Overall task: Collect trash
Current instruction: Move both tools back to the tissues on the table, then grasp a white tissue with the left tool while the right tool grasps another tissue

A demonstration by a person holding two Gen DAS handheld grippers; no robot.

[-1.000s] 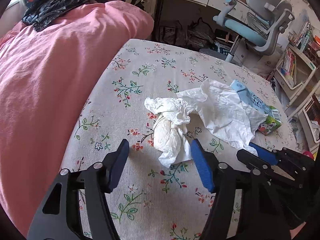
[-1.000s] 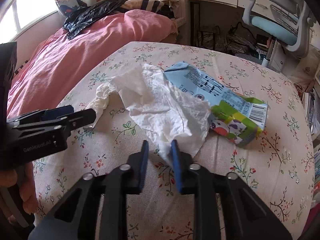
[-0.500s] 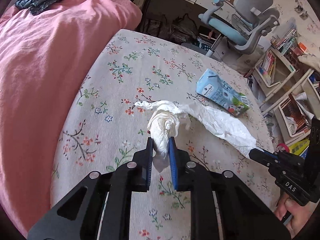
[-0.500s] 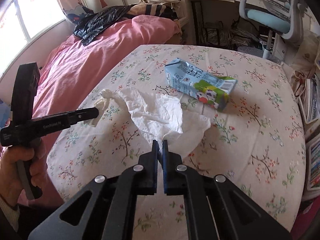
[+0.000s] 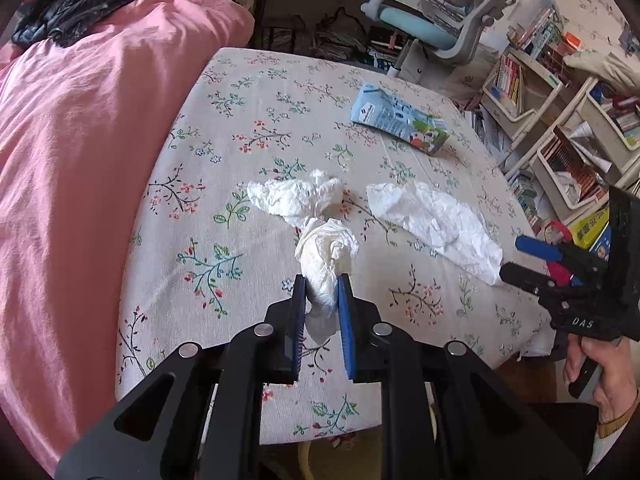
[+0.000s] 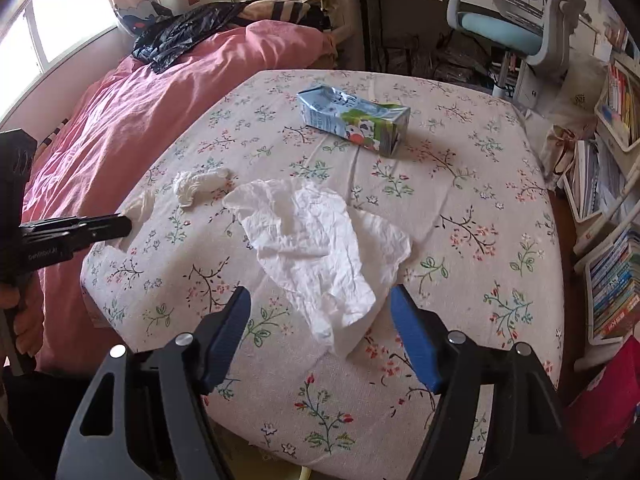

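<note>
Crumpled tissue (image 5: 326, 258) pinched by left gripper (image 5: 322, 286); right gripper (image 6: 320, 312) spread over flat tissue (image 6: 320, 240).

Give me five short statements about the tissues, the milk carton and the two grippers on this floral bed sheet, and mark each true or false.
1. The left gripper is shut on a crumpled tissue. True.
2. The right gripper is clamped on the flat tissue. False: its jaws stand wide open, with the tissue lying between them.
3. The milk carton stands upright. False: it lies on its side.
4. A third, small tissue wad lies on the floral sheet. True.
5. The carton touches the flat tissue. False: bare sheet separates them.
</note>
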